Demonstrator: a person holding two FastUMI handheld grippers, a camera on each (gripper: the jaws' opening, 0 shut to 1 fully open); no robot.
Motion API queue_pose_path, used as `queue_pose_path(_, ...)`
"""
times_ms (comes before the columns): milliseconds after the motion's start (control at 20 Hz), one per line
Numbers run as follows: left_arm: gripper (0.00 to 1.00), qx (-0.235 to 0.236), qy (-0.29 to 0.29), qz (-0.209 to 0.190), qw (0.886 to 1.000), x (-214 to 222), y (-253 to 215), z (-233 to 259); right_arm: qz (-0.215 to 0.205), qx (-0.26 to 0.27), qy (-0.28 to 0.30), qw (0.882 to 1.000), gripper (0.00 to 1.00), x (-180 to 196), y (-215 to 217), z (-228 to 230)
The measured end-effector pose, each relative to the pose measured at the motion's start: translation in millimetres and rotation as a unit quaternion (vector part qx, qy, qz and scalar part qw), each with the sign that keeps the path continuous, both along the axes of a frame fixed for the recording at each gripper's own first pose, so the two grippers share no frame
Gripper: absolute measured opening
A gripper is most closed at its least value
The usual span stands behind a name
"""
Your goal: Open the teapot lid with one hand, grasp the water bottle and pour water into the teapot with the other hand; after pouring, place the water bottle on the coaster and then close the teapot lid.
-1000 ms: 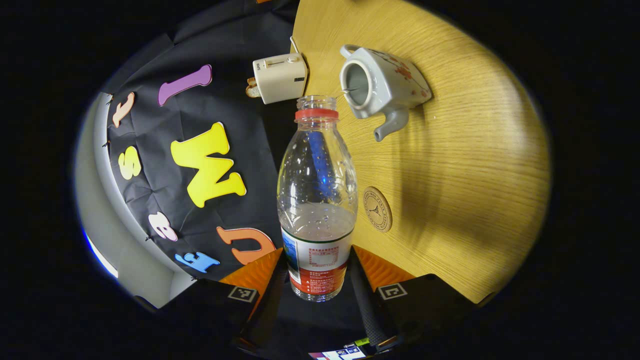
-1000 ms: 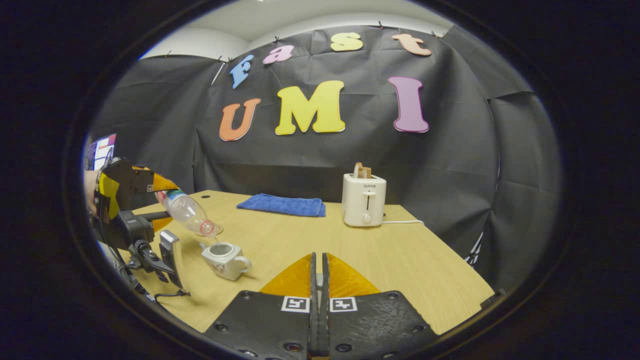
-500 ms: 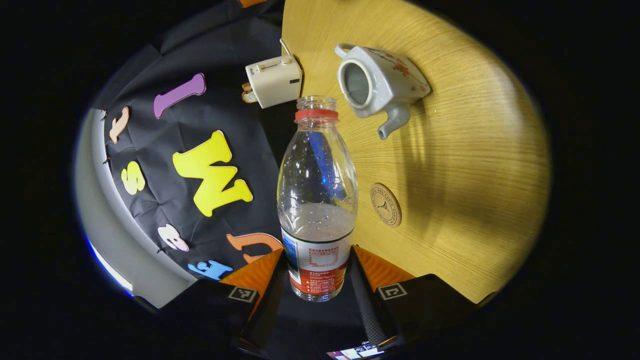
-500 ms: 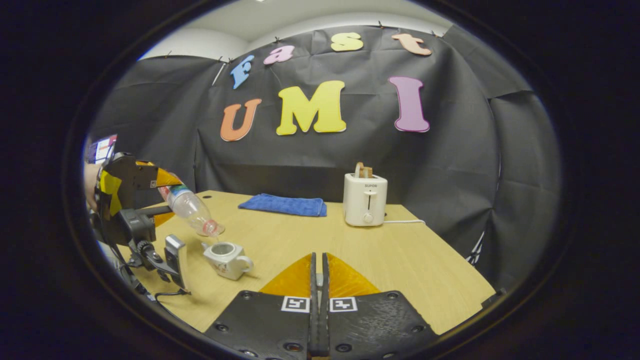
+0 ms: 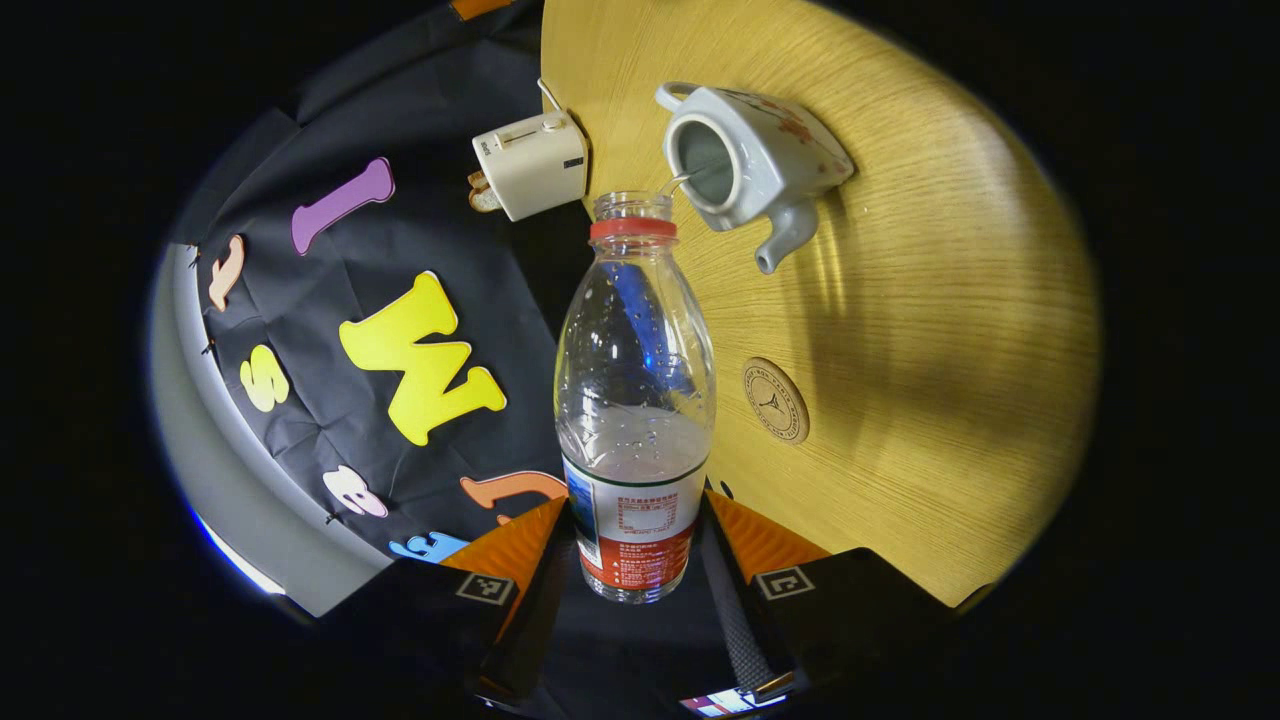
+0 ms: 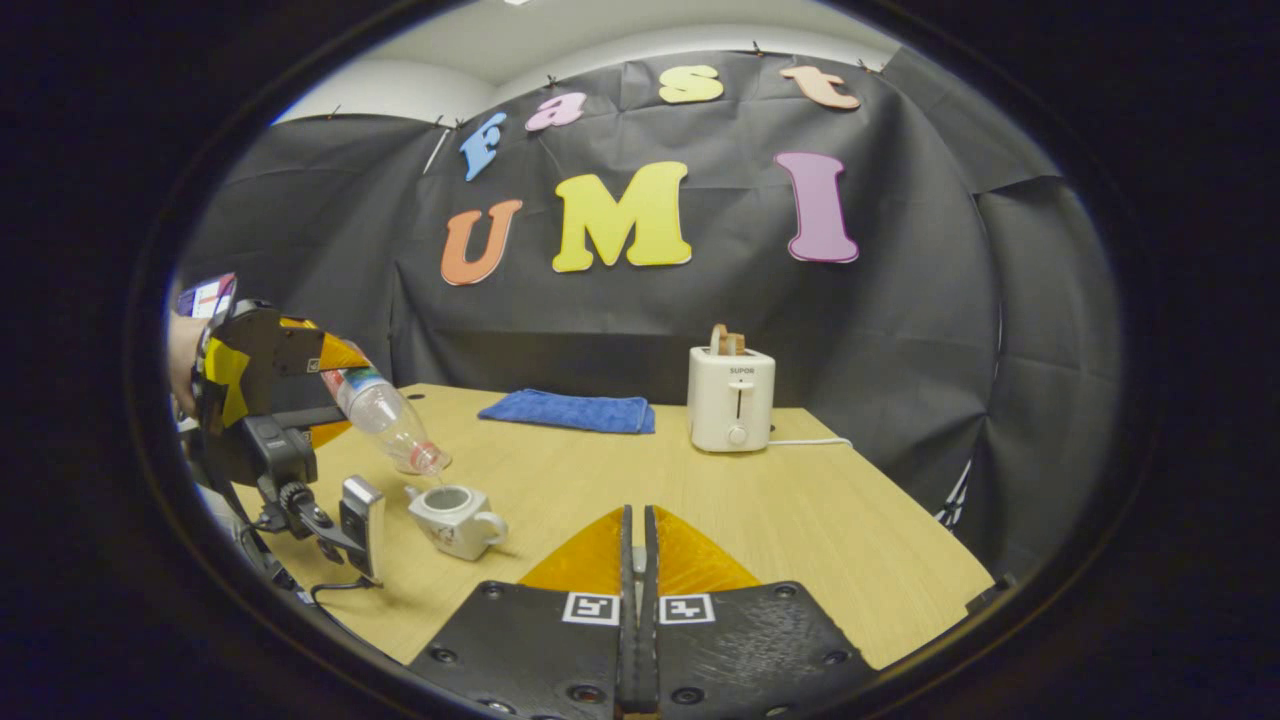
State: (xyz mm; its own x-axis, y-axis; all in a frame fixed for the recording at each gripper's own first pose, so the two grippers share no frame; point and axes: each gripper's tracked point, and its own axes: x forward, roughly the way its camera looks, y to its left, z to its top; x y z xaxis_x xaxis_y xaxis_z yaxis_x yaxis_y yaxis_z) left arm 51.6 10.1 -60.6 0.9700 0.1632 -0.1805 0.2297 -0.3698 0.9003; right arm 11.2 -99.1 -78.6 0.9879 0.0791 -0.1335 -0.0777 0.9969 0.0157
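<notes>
My left gripper (image 5: 637, 520) is shut on the labelled lower part of a clear water bottle (image 5: 635, 340) with a red neck ring. The bottle is tipped mouth-down over the white teapot (image 5: 745, 155), and a thin stream runs from its mouth into the pot's open top. In the right gripper view the left gripper (image 6: 330, 365) holds the bottle (image 6: 388, 420) slanted above the teapot (image 6: 455, 518). A round coaster (image 5: 776, 400) lies on the table near the pot. My right gripper (image 6: 637, 565) is held high and shut, with a pale sliver of the lid between its fingers.
A white toaster (image 6: 731, 400) with toast in it stands at the back of the wooden table (image 6: 800, 530), its cord trailing right. A folded blue cloth (image 6: 568, 411) lies to its left. A hand (image 6: 183, 360) holds the left gripper at the table's left edge.
The left gripper has lifted a little and kept the bottle tipped; a thin stream again runs into the teapot. The right gripper has stayed still and shut.
</notes>
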Motion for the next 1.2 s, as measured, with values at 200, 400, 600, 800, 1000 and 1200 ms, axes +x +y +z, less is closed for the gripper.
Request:
queue_pose_path(200,0.72,0.012,-0.004,-0.001,1.0,-0.1,-0.8,3.3,0.0,0.002,-0.001,1.0,0.0,-0.8,-1.3,-0.1)
queue_pose_path(400,0.77,0.022,-0.009,-0.004,1.0,0.8,-1.0,6.1,0.001,0.005,-0.001,1.0,0.0,-1.1,-0.7,-0.9)
queue_pose_path(600,0.72,0.036,-0.011,-0.002,0.999,1.0,0.0,9.1,0.001,0.006,-0.001,1.0,0.0,-0.5,-1.2,-0.9)
queue_pose_path(800,0.72,0.042,-0.013,-0.003,0.999,1.7,1.4,11.0,-0.001,0.009,0.0,1.0,0.0,0.0,-3.3,-2.2)
queue_pose_path(1000,0.72,0.045,-0.013,-0.006,0.999,2.5,1.3,11.3,-0.001,0.008,-0.001,1.0,0.0,-0.7,-3.2,-2.2)
queue_pose_path(1200,0.72,0.044,-0.008,-0.006,0.999,2.8,3.0,10.9,-0.001,0.007,-0.002,1.0,0.0,-0.7,-3.4,-1.4)
